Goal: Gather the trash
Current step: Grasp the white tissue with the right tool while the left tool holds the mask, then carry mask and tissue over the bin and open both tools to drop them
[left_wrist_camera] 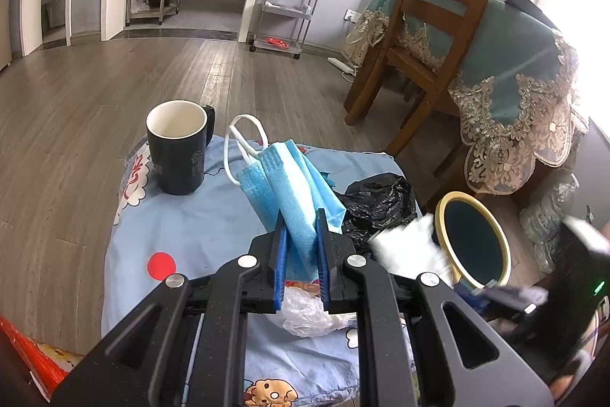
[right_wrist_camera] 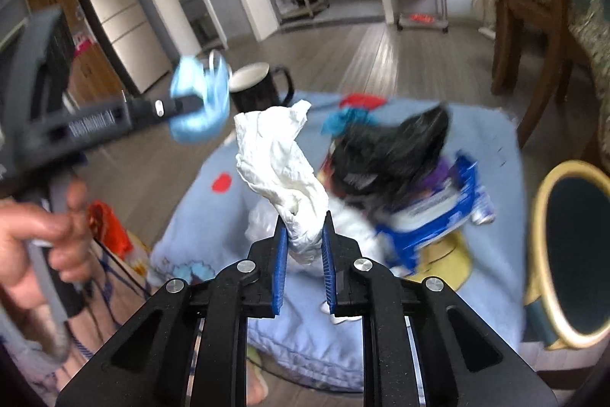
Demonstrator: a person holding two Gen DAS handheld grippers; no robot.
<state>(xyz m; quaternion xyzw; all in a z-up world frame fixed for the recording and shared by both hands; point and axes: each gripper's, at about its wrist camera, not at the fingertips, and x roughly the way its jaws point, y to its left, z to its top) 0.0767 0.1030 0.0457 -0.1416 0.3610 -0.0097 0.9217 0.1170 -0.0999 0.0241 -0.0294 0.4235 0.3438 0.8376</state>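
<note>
While mask (left_wrist_camera: 289, 185) sits between left fingers (left_wrist_camera: 281, 235), tissue (right_wrist_camera: 282, 174) between right (right_wrist_camera: 281, 246)

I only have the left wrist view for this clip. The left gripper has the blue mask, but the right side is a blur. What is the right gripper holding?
Observer: The right gripper is shut on a crumpled white tissue.
Operator: Any trash behind the black bag?
Observer: Yes, a blue and white wrapper lies beside it.
Operator: Who holds the left gripper?
Observer: A bare hand grips its handle.
</note>
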